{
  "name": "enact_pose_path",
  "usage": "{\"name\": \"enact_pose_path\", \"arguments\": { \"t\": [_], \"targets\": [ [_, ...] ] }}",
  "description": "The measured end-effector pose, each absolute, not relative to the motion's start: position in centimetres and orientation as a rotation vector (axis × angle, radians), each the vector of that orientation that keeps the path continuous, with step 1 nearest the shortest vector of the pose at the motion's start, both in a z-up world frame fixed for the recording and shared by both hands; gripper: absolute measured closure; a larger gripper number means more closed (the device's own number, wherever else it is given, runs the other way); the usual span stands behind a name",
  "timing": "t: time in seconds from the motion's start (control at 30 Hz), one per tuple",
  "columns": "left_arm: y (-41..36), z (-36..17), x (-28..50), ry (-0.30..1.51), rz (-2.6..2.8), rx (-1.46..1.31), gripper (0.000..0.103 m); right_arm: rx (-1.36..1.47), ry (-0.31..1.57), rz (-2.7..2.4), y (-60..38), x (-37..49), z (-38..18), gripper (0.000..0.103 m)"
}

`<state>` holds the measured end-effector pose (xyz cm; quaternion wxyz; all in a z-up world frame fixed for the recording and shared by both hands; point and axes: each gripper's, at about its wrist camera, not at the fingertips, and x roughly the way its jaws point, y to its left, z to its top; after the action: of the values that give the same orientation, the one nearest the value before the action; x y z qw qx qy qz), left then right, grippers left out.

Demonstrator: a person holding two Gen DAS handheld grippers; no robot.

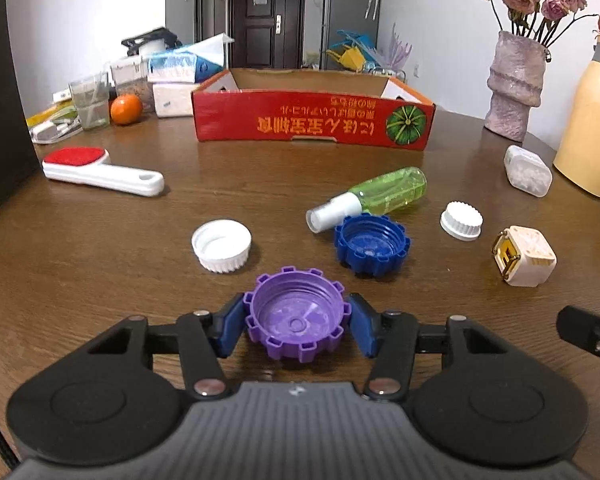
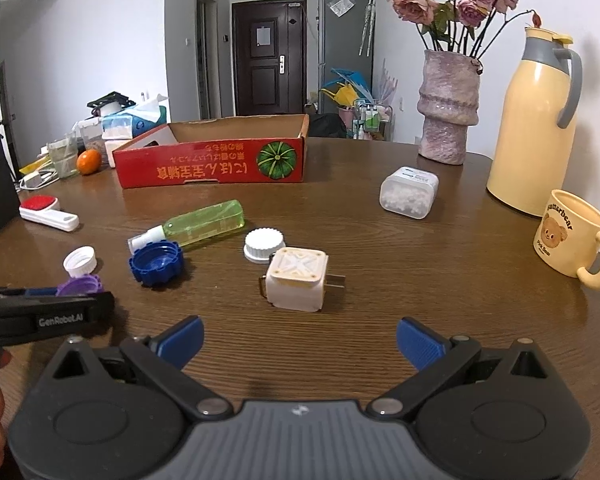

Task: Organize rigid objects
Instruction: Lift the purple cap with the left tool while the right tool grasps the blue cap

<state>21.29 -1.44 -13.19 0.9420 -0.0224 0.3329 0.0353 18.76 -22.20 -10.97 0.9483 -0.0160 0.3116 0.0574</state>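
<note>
A purple notched bottle cap lies open side up on the brown table. My left gripper is shut on it, one blue pad against each side. Just beyond lie a blue notched cap, an upturned white cap, a ribbed white cap, a green spray bottle on its side and a white plug cube. My right gripper is open and holds nothing, a short way in front of the plug cube. A red cardboard box stands open at the back.
A red-and-white lint brush lies at the left, with a clear tub of white pieces at the right. A vase of roses, a yellow thermos and a bear mug line the right side. An orange and clutter sit back left.
</note>
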Motion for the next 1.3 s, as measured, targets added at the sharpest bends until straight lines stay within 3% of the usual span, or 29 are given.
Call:
{"name": "enact_pose_path", "arguments": {
  "t": [1.3],
  "targets": [
    [13.3, -11.5, 23.2, 0.555, 0.22, -0.074, 0.047, -0.025, 0.636, 0.21, -9.8, 25.0, -13.1, 0.002]
  ]
}}
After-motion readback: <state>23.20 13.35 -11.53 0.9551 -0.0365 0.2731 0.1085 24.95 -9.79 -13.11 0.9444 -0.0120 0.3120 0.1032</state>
